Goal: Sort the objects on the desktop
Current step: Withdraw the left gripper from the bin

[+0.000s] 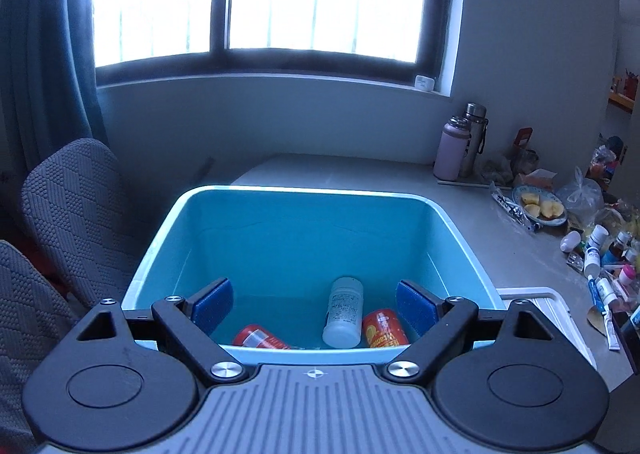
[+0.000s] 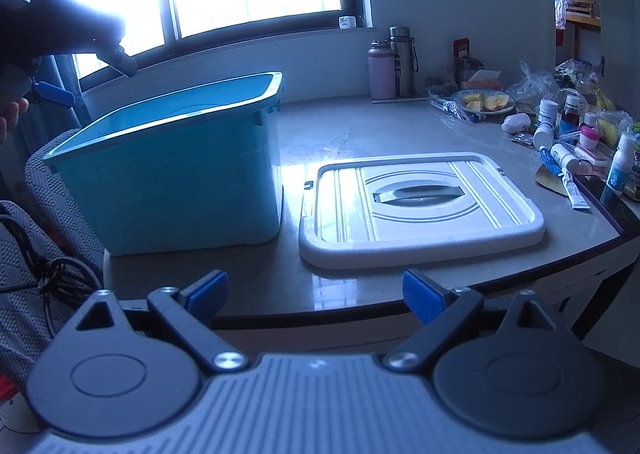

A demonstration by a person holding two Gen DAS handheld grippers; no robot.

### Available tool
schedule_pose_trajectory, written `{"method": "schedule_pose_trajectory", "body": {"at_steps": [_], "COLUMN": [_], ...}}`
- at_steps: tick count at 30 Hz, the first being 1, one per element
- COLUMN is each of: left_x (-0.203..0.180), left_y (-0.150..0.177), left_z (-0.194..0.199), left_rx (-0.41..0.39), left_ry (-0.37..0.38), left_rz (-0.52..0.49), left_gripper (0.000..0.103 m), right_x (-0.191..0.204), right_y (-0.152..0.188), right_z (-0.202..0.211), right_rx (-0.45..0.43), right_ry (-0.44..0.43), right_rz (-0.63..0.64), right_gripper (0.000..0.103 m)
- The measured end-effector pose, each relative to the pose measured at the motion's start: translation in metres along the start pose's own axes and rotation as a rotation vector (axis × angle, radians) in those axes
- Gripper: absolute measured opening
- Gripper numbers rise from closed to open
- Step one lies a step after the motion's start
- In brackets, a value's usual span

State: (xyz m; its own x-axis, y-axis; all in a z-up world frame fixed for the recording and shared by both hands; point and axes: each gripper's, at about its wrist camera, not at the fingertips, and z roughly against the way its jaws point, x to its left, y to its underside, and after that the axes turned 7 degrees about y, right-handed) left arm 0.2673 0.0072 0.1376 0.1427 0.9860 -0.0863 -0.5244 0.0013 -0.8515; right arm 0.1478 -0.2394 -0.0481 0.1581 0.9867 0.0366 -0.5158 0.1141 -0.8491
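Observation:
A blue storage box (image 1: pixel 304 222) stands open on the table; it also shows in the right wrist view (image 2: pixel 168 174). Inside lie a white bottle (image 1: pixel 343 312), an orange tin (image 1: pixel 384 328) and a red bottle (image 1: pixel 260 337). My left gripper (image 1: pixel 314 308) is open and empty, held over the box's near rim. My right gripper (image 2: pixel 316 294) is open and empty, back at the table's front edge. The box's white lid (image 2: pixel 420 206) lies flat to the right of the box. Several small bottles and tubes (image 2: pixel 560 146) lie at the table's right.
Two flasks (image 2: pixel 394 62) stand by the back wall. A plate of cut fruit (image 2: pixel 484 102) and plastic bags (image 2: pixel 532 84) sit at the back right. A grey chair (image 1: pixel 68 210) stands left of the table. Cables (image 2: pixel 44 270) lie on it.

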Motion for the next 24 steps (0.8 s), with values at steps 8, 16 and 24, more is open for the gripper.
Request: {"method": "schedule_pose_trajectory", "body": {"at_steps": [8,16,24], "left_x": [-0.005,-0.023,-0.046], "left_y": [0.047,0.104,0.139], "left_z": [0.055,0.081,0.076], "left_rx": [0.028,0.088,0.141], "left_ry": [-0.005,0.002,0.032], "left_rz": [0.014,-0.004,0.0], "left_gripper": [0.09,0.09,0.09], "right_x": [-0.017,-0.045,-0.073], "right_y": [0.015,0.029,0.043], "right_z": [0.025,0.042,0.059], "right_rx": [0.006,0.023,0.04], "right_ry": [0.018,0.051,0.084], "right_rz": [0.001,-0.001,-0.004], "right_gripper": [0.094,0.094,0.094]}}
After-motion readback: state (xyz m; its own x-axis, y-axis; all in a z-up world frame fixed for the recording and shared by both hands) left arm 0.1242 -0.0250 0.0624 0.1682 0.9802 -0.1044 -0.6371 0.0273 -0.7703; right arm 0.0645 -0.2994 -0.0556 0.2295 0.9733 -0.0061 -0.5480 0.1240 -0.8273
